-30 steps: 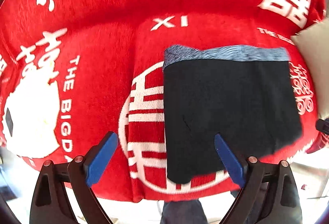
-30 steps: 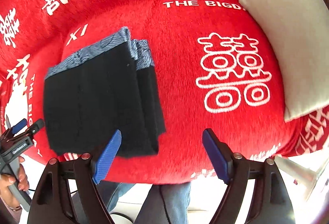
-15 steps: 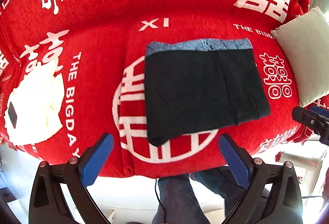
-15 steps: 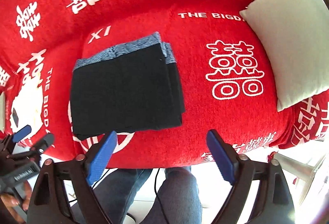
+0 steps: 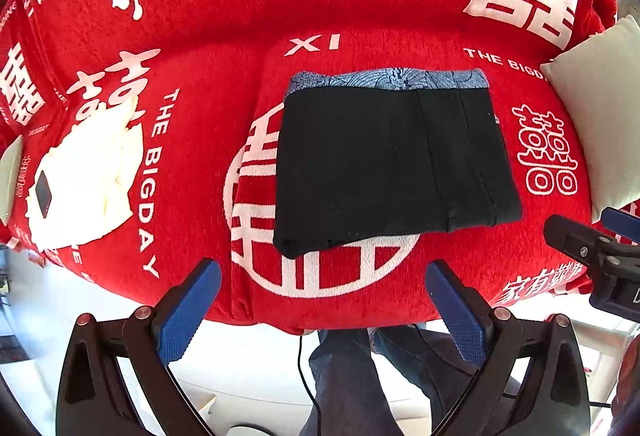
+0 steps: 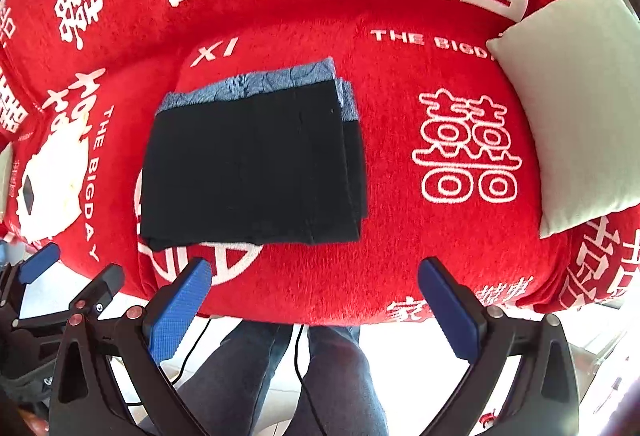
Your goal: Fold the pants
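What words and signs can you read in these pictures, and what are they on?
"XI": red sofa cover, just behind the folded black pants.
"THE BIGDAY": same cover, left of the pants.
"THE BIGD...": on the cover, cut off by the pale cushion.
White Chinese signs on the cover: too stylised for me to read.

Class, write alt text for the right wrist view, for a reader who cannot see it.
Folded black pants with a blue patterned waistband lie flat on a red cover printed with white characters. The right tool hangs open above the near edge, holding nothing. A pale cushion sits at right.
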Demonstrator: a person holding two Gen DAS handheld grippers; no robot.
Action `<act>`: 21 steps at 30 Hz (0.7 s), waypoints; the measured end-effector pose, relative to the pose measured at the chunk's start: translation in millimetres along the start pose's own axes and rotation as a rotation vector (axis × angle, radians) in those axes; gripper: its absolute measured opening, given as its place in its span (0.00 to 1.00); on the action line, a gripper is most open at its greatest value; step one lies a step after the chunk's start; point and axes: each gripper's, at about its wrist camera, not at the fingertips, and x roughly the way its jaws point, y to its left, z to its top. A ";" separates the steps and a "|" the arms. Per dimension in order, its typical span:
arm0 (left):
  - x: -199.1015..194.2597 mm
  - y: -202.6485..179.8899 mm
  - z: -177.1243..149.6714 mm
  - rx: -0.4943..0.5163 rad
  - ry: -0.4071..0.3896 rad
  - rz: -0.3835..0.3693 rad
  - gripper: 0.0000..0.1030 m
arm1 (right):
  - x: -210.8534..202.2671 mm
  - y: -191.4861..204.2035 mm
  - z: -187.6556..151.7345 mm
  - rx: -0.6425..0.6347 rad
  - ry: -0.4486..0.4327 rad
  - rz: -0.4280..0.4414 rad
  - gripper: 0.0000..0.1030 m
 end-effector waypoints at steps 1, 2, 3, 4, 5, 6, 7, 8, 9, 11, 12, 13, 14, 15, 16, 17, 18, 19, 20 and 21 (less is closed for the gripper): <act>-0.9 -0.3 -2.3 -0.002 -0.002 0.007 0.99 | 0.8 0.1 -0.8 -0.001 0.005 0.001 1.00; -1.2 0.2 -4.1 -0.006 -0.003 0.008 0.99 | 1.4 0.3 -1.7 -0.002 0.006 0.001 1.00; -0.9 1.2 -5.7 -0.013 0.002 0.005 0.99 | 2.0 0.9 -2.4 -0.005 0.009 -0.001 1.00; -0.5 1.8 -6.4 -0.018 0.007 0.001 0.99 | 2.3 1.7 -3.1 -0.008 0.011 0.000 1.00; 0.5 3.1 -7.5 -0.022 0.014 -0.003 0.99 | 2.2 2.8 -3.9 -0.011 0.010 0.000 1.00; 1.2 4.3 -8.2 -0.025 0.019 -0.001 0.99 | 2.3 3.4 -4.1 -0.014 0.010 0.000 1.00; 2.4 5.3 -9.0 -0.027 0.025 0.002 0.99 | 2.5 4.8 -4.6 -0.017 0.010 0.000 1.00; 3.1 5.9 -9.5 -0.028 0.028 0.003 0.99 | 2.5 6.2 -5.0 -0.021 0.011 -0.001 1.00; 3.6 6.3 -9.8 -0.029 0.031 0.004 0.99 | 2.7 8.1 -5.6 -0.026 0.012 -0.001 1.00; 3.8 8.1 -10.4 -0.032 0.034 0.004 0.99 | 2.5 10.4 -6.0 -0.032 0.013 -0.004 1.00; 3.7 8.6 -10.4 -0.032 0.034 0.003 0.99 | 2.6 11.4 -6.1 -0.035 0.013 -0.006 1.00; 3.8 8.6 -10.4 -0.030 0.034 0.003 0.99 | 2.9 12.5 -6.4 -0.036 0.014 -0.007 1.00; 3.7 8.3 -10.4 -0.031 0.033 0.004 0.99 | 3.2 13.3 -6.5 -0.037 0.015 -0.006 1.00; 3.7 9.0 -10.4 -0.028 0.033 0.005 0.99 | 3.6 14.3 -6.3 -0.038 0.018 -0.006 1.00; 3.9 9.3 -9.9 -0.025 0.033 0.005 0.99 | 3.9 14.5 -6.0 -0.040 0.018 -0.007 1.00; 4.1 9.2 -9.7 -0.023 0.034 0.005 0.99 | 3.9 15.0 -5.8 -0.042 0.018 -0.008 1.00; 4.1 9.2 -9.1 -0.021 0.034 0.006 0.99 | 3.9 15.4 -5.6 -0.043 0.018 -0.008 1.00; 4.0 9.2 -8.6 -0.019 0.034 0.006 0.99 | 3.9 15.9 -5.4 -0.043 0.019 -0.008 1.00; 4.0 9.2 -7.9 -0.018 0.034 0.006 0.99 | 3.9 16.4 -5.1 -0.044 0.019 -0.009 1.00; 4.0 9.3 -6.8 -0.017 0.034 0.005 0.99 | 3.7 16.9 -4.6 -0.046 0.020 -0.011 1.00</act>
